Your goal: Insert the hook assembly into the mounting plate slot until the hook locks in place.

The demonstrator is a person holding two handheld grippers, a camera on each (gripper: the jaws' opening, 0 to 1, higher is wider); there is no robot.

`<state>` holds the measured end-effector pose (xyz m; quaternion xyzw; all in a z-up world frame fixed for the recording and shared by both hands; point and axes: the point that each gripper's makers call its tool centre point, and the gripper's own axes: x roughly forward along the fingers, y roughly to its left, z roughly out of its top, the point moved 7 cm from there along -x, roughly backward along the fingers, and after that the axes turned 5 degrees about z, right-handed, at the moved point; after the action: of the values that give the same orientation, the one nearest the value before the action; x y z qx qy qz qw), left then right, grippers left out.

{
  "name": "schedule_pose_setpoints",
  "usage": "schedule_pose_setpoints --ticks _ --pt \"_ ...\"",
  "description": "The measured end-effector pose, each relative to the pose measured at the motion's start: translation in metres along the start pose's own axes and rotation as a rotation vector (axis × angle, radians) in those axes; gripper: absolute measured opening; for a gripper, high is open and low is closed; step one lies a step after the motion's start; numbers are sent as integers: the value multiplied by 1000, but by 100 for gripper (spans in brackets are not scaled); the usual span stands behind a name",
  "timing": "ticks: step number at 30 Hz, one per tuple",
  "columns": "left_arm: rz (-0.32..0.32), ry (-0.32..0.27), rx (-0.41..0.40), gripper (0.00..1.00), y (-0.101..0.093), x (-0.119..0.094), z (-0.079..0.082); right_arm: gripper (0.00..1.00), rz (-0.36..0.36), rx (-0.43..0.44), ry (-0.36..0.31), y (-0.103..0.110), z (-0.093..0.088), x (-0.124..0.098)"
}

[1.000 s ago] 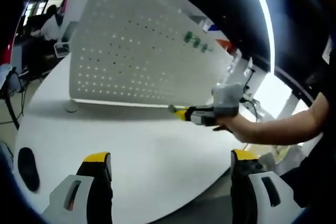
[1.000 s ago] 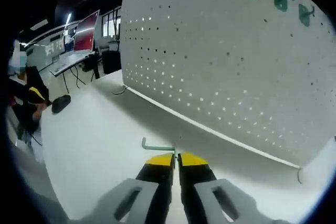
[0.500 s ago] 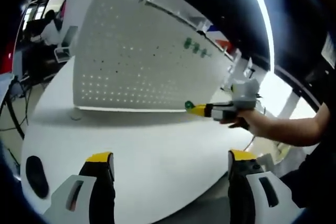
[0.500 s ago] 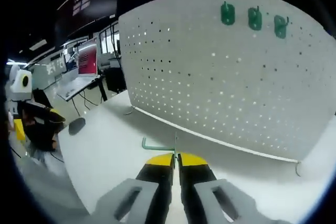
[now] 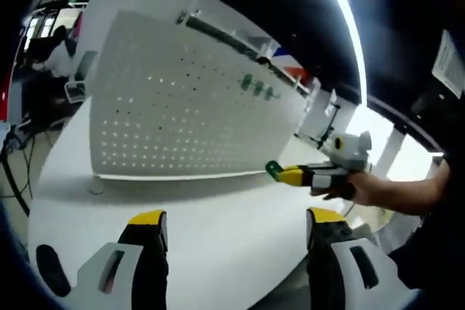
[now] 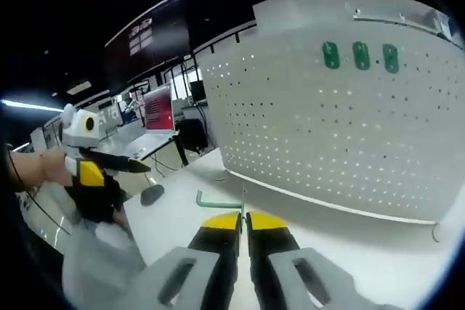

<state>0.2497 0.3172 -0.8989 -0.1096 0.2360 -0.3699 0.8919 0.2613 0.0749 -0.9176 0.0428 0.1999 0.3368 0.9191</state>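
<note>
A white pegboard mounting plate (image 5: 182,114) (image 6: 327,128) stands upright on the white table (image 5: 218,252). Three green hooks (image 5: 256,86) (image 6: 361,56) hang in its upper holes. My right gripper (image 6: 243,219) (image 5: 290,174) is shut on a green hook (image 6: 218,201) (image 5: 273,170), whose thin bent arm sticks out left past the yellow tips. It hovers above the table, short of the plate's lower right corner. My left gripper (image 5: 236,223) (image 6: 94,168) is open and holds nothing, farther back from the plate.
A black mouse-like object (image 5: 47,266) (image 6: 151,194) lies on the table to the left. Desks with monitors (image 6: 156,107) stand behind the plate's left edge. A person's hand (image 5: 378,190) holds the right gripper. The table's front edge (image 5: 290,281) runs near the left jaws.
Both cameras have tilted upward. The right gripper, still shut on the hook, has lifted and swung so the left gripper now shows at its left. The left gripper stays open.
</note>
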Motion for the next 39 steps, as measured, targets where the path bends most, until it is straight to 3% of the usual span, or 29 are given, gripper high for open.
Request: schedule_pose_setpoints --ticks 5,7,8,16,21,26,32,36,39 --pt "-56 -17 8 66 -6 6 12 0 142 73 -70 23 7 -4" --pt "-93 -36 6 60 -11 9 17 0 218 15 -118 36 13 -4" --pt "-102 -39 8 58 -12 10 19 0 227 48 -100 39 10 -5" --pt "-241 -75 -60 51 -33 16 28 0 442 222 -237 69 21 -4" --pt "-352 -116 -142 39 -43 13 35 0 545 290 -294 81 28 -6" --pt "-451 -145 -172 29 -53 8 42 0 611 310 -323 88 29 -6" --pt "-498 -129 -190 25 -60 11 42 0 673 351 -342 93 32 -6" --pt "-542 -119 -205 12 -63 9 42 0 699 360 -339 95 32 -6" --pt "-574 -114 -210 8 -67 8 42 0 735 373 -338 99 32 -7"
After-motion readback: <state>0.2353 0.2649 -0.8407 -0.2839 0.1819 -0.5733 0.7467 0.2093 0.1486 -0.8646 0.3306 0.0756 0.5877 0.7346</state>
